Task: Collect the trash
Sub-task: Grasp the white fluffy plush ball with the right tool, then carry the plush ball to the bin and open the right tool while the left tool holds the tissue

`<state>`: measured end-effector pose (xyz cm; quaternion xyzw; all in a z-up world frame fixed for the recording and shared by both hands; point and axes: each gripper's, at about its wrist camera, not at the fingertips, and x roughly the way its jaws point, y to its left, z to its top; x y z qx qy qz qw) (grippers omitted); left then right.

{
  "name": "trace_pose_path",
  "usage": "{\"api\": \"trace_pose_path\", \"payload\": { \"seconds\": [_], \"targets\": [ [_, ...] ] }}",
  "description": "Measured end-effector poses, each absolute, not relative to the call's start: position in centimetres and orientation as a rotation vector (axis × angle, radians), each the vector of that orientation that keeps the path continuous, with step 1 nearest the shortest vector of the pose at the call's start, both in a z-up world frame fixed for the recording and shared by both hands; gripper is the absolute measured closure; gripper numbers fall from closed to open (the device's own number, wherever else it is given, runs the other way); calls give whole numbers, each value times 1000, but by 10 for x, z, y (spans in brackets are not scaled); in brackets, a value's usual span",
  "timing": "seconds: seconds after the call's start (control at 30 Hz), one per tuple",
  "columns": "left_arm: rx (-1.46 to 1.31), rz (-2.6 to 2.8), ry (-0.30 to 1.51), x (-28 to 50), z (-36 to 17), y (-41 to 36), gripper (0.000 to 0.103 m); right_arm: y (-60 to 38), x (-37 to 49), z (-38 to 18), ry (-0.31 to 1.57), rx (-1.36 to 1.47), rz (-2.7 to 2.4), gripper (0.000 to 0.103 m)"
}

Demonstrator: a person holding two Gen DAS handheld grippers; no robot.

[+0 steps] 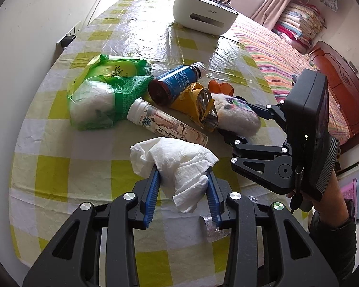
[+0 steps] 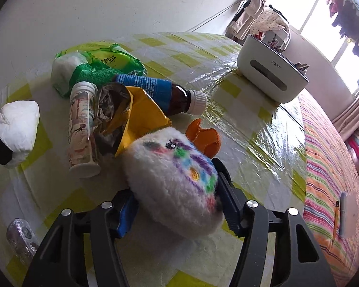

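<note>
Left gripper (image 1: 183, 179) pinches a crumpled white tissue (image 1: 177, 165) above the checked tablecloth (image 1: 59, 167); right gripper (image 2: 177, 205) clamps a white plush toy (image 2: 172, 179) beside the litter pile: brown bottle (image 1: 177, 81), slim tube (image 1: 170, 126), yellow wrapper (image 1: 198, 105), green bag (image 1: 103, 91)

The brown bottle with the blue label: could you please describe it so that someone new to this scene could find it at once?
On the yellow-checked table, look at the trash pile near the wall. The brown bottle lies on its side there, between the green plastic bag and the yellow wrapper. Unlike the pale tube beside it, it is dark glass with a blue label and a white ribbed cap.
</note>
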<state>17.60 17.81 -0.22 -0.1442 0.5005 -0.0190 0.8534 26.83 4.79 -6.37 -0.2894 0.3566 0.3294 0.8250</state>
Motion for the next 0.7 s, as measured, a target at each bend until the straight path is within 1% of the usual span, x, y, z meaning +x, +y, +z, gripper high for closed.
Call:
{"api": "trace_pose_path", "payload": {
  "seconds": [0.07,0.17,0.4,0.47,0.7],
  "targets": [
    [-295,-40,1046,175,0,176,66,36,266,-59,768,-528,723,51],
    [-289,-40,1033,174,3,173,66,18,257,-52,786,-420,750,52],
    [-289,-67,982,172,15,163,66,-25,236,-33,793,-139,774,52],
    [-293,-78,960,171,19,159,68,-38,230,-30,797,-68,765,52],
    [-343,-158,911,171,28,148,69,-84,219,-28,784,137,689,52]
  ]
}}
